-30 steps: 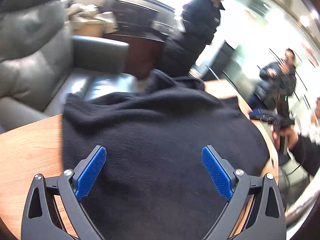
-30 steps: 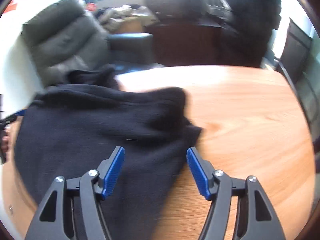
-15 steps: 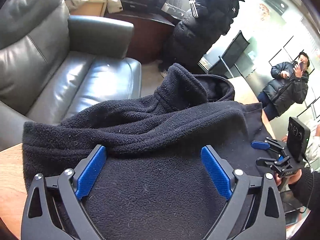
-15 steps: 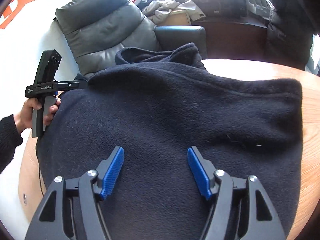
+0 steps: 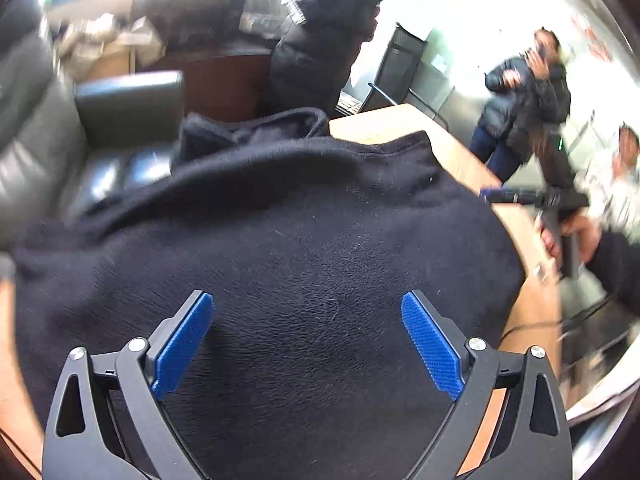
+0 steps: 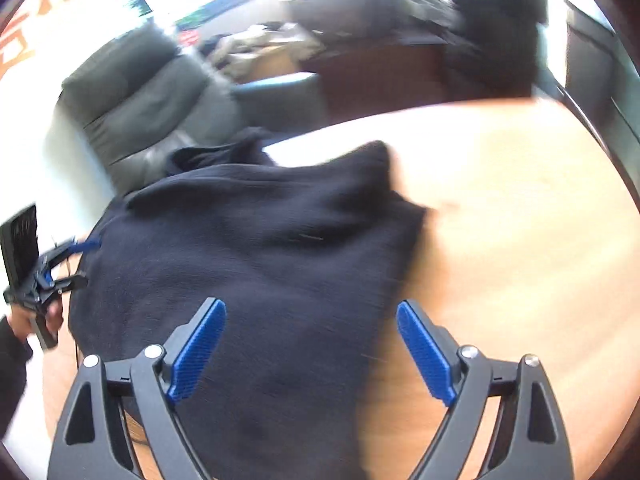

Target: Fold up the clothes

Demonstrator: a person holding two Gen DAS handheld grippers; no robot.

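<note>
Fleece: a black fleece garment (image 5: 304,248) lies spread on the wooden table (image 6: 520,208), its collar bunched at the far edge next to the grey leather armchair (image 6: 152,96)
Left gripper: the left gripper (image 5: 306,348) has its blue pads wide apart above the cloth, pinching nothing
Right gripper: the right gripper (image 6: 310,354) is spread as well, over the garment's right hem, holding nothing
Right edge: the hem runs slanting between the right gripper's pads; beyond it the tabletop is bare wood up to the rounded rim
Left edge: the cloth reaches almost to the table's left side
Far side: people in dark jackets (image 5: 332,32) stand behind the table
Blur: both views are smeared, so fine folds cannot be read
</note>
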